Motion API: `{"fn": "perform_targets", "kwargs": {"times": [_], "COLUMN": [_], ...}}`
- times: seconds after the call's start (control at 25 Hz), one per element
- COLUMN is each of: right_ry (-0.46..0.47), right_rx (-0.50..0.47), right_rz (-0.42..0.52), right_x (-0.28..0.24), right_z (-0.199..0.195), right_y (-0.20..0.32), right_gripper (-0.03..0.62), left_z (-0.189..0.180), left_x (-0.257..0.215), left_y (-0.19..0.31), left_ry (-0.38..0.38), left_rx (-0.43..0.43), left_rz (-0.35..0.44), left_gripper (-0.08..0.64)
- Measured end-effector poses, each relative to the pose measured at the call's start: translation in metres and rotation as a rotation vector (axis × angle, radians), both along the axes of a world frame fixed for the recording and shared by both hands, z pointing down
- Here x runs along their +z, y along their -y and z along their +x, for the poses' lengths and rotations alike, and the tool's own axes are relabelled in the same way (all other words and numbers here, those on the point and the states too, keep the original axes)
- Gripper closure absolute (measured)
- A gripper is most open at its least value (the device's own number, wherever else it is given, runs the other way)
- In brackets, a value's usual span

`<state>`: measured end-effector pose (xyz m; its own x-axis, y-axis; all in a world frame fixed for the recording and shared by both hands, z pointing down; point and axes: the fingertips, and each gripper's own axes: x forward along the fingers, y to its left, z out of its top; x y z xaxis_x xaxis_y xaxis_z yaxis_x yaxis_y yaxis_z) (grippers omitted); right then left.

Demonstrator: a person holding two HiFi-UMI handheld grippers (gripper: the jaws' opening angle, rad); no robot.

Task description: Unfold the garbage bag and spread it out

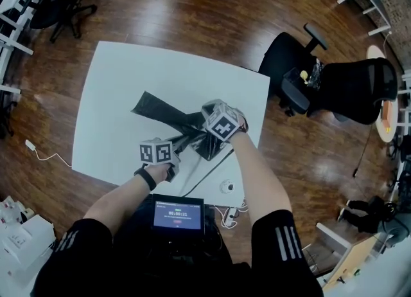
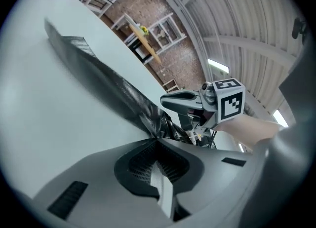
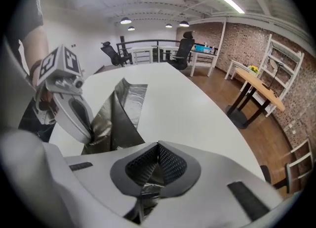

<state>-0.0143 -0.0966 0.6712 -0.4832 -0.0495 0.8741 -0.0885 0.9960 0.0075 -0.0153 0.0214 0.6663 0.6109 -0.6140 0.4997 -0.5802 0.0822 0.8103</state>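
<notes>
Two grips on: left gripper (image 1: 174, 161) and right gripper (image 1: 207, 143) pinch garbage bag's (image 1: 160, 110) near edge; open table (image 1: 128, 74) toward upper frame.

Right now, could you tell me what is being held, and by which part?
Both the left gripper and right gripper pinch the garbage bag at its crumpled near end.
</notes>
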Motion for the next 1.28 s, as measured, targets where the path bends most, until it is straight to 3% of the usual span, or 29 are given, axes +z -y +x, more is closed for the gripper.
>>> {"fn": "perform_targets", "kwargs": {"times": [0.12,0.2,0.36,0.6,0.76,1.04,1.28], "right_ry": [0.062,0.06,0.029,-0.064,-0.054,-0.004,-0.044], "right_rx": [-0.052,-0.092,-0.16,-0.243,-0.262,-0.135,-0.077], "right_rz": [-0.059,-0.116,-0.165,-0.241,-0.187,-0.068,0.042], "right_x": [-0.017,-0.017,-0.013,0.01,0.007,0.004,0.018], "right_z": [-0.014,-0.016,-0.017,-0.012,-0.013,-0.011,-0.002], "right_y": [-0.013,-0.024,-0.036,-0.059,-0.058,-0.022,0.005], "right_gripper": [0.532,0.463,0.405,0.406,0.567,0.574,0.574], "left_z": [-0.001,-0.002,0.001,0.003,0.003,0.005,0.016], "left_x": [0.004,0.004,0.003,0.002,0.005,0.003,0.003], "left_y": [-0.002,-0.002,-0.003,-0.004,-0.008,-0.019,-0.034], "left_ry": [0.006,0.008,0.013,0.016,0.018,0.014,-0.013], "left_rx": [0.002,0.0,0.003,0.002,0.0,-0.012,-0.041], "left_rz": [-0.004,-0.002,0.001,0.004,0.0,-0.003,-0.005], "left_gripper": [0.559,0.559,0.559,0.559,0.56,0.56,0.56]}}
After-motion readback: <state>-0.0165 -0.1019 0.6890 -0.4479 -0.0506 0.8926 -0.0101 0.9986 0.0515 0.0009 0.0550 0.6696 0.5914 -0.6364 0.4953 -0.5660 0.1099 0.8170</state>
